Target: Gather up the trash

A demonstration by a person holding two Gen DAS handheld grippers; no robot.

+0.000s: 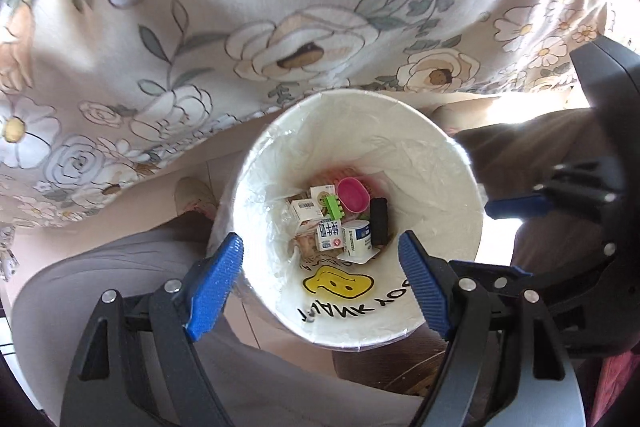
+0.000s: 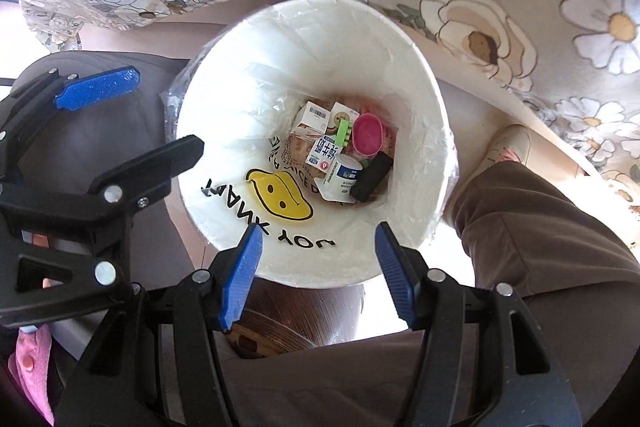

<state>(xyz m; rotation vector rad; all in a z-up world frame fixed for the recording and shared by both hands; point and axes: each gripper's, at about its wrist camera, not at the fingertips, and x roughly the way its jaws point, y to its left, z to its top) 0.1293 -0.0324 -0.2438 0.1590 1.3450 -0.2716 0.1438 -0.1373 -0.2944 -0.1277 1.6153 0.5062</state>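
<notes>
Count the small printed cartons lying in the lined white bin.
3 show: one barcoded carton at the far left, one round-emblem carton beside it, one blue-lettered carton nearer. More may lie underneath.

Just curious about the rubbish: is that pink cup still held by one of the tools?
No, the pink cup lies at the bottom of the white bin among cartons, with both tools empty above.

The bin (image 1: 360, 131) mouth gapes clear; floral cloth (image 1: 200, 39) crowds twelve o'clock, a trouser leg (image 2: 540, 227) four o'clock.
</notes>
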